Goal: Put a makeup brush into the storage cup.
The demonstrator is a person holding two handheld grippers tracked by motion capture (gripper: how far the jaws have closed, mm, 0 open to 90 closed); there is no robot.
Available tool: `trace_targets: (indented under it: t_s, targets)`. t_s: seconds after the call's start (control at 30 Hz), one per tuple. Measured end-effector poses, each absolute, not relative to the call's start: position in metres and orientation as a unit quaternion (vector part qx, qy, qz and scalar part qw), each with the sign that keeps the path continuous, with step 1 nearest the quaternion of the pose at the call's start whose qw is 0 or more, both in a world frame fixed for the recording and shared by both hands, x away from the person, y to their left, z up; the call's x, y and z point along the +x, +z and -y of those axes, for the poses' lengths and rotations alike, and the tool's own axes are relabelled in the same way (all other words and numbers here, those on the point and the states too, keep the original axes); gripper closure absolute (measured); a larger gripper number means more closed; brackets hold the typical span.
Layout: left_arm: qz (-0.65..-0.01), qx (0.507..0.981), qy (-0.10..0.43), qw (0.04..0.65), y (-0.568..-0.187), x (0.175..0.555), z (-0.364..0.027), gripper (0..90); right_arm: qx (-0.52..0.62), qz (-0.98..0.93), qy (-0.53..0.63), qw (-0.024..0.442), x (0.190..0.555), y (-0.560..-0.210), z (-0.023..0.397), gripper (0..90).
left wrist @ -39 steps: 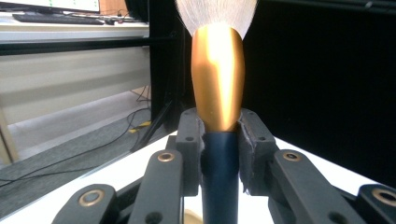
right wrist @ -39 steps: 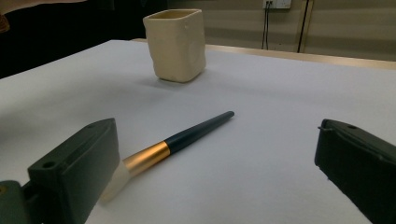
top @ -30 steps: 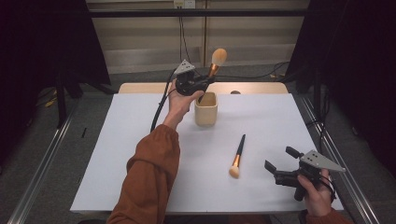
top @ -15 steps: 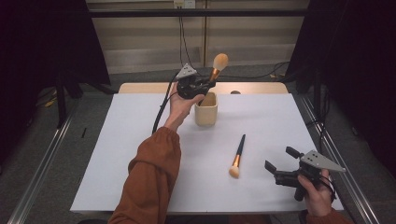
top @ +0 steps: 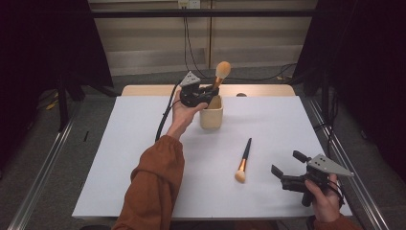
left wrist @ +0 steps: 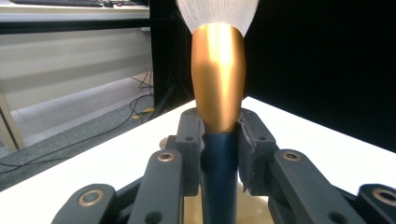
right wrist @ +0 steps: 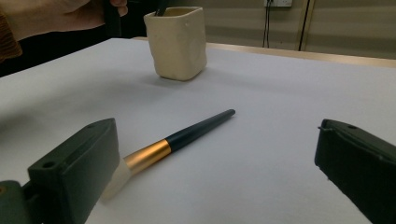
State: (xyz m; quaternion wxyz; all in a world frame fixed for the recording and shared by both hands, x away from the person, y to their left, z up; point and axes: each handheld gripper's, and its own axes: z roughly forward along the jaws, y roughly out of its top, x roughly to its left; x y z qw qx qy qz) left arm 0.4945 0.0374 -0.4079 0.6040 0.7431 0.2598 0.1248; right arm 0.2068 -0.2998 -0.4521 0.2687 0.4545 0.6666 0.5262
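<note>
**A:** What have you got in the left gripper (top: 207,92) right now?

**B:** A makeup brush (left wrist: 218,88). My jaws are clamped on it where the gold ferrule meets the dark handle, bristles above my jaws and the handle running down below them into the cream cup (top: 211,114). From the high view the brush leans a little, head tipped away from me.

**A:** So how do you finish this cleanly?

**B:** I'd judge the handle end is already inside the rim, so the job is to lower it gently until it finds the bottom, then let go without flicking it. The cup looks light; if I drag sideways while the handle bears on its wall, it could tip. I'd open only once the brush leans on the rim by itself, then draw back along the line of my jaws.

**A:** And your arm?

**B:** Left forearm reaches forward across the white table (top: 119,158), orange sleeve (top: 153,187) pushed out, palm under the gripper, jaws pointing sideways over the cup's mouth.

**A:** The other hand?

**B:** My right gripper (top: 286,169) sits low near my edge of the table, jaws spread wide with nothing between them. The second brush (right wrist: 175,139) lies flat just ahead of them, bristles toward my left jaw, handle pointing off to the cup (right wrist: 177,42).
</note>
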Motion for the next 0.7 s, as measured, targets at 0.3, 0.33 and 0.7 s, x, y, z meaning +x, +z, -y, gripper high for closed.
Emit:
trace_targets:
  t_s: [0.3,0.33,0.7]
  targets:
    - [-0.265,0.747,0.126,0.597,-0.411,0.490,-0.043,72.8,0.453,-0.668,0.525,0.269,0.207,-0.452,0.299,0.0]
    - [-0.266,0.749,0.126,0.593,-0.412,0.489,-0.043,72.8,0.453,-0.668,0.526,0.269,0.207,-0.452,0.299,0.0]
    - [-0.272,0.766,0.123,0.569,-0.423,0.485,-0.046,72.7,0.452,-0.669,0.525,0.269,0.208,-0.452,0.299,0.0]
